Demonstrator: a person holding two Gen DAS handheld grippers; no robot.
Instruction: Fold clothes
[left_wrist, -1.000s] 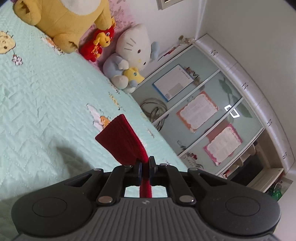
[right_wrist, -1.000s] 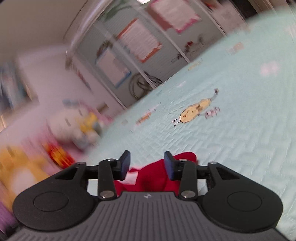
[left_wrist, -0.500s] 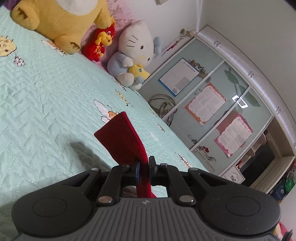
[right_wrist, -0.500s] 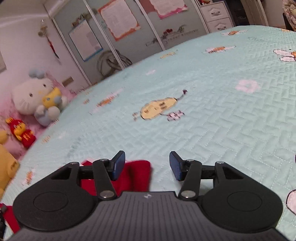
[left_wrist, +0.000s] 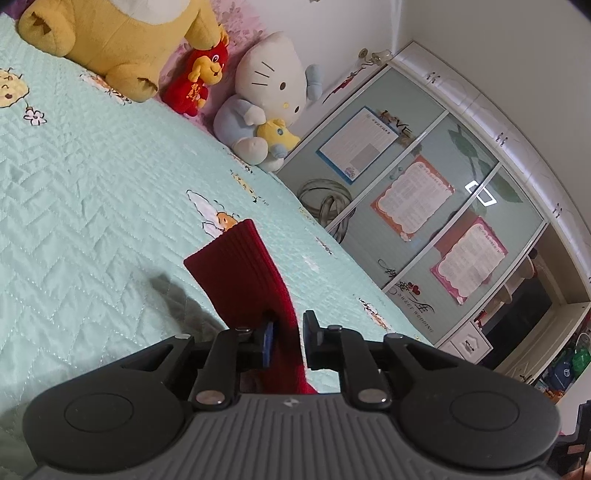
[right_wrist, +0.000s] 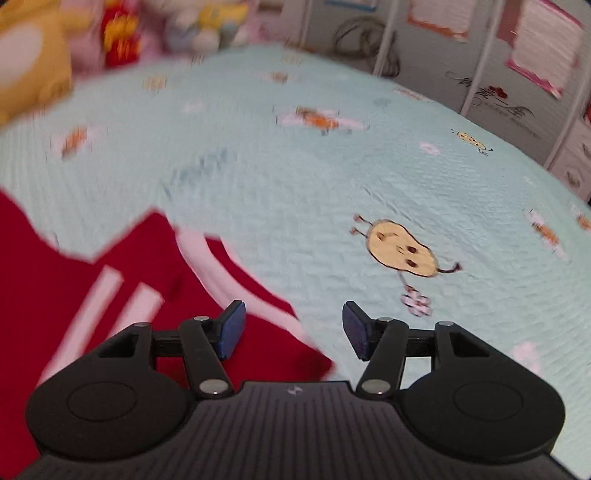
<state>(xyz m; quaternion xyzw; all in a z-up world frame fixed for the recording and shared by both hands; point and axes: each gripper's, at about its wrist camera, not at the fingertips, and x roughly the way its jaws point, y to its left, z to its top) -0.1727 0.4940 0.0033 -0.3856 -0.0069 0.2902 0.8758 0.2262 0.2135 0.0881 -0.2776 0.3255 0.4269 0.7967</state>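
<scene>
A dark red garment's ribbed cuff (left_wrist: 236, 269) sticks up between the fingers of my left gripper (left_wrist: 288, 332). Its jaws stand slightly apart, with a thin gap showing beside the cloth, so it is open. In the right wrist view, the red garment (right_wrist: 74, 295) with white stripes lies flat on the pale green bedspread (right_wrist: 295, 177) at lower left. My right gripper (right_wrist: 293, 328) hovers open at the garment's right edge with nothing between its fingers; the left fingertip (right_wrist: 231, 328) is over the cloth. That view is motion-blurred.
Against the wall at the bed's head sit a big yellow plush (left_wrist: 110, 37), a small red plush (left_wrist: 199, 81) and a white cat plush (left_wrist: 266, 96). A wardrobe with posters (left_wrist: 424, 192) stands past the bed's far side. The quilted bedspread (left_wrist: 74, 221) stretches left.
My left gripper's jaws have parted slightly around the red cuff. The right gripper opened wider and swung right over the bed; more of the striped garment now shows at left.
</scene>
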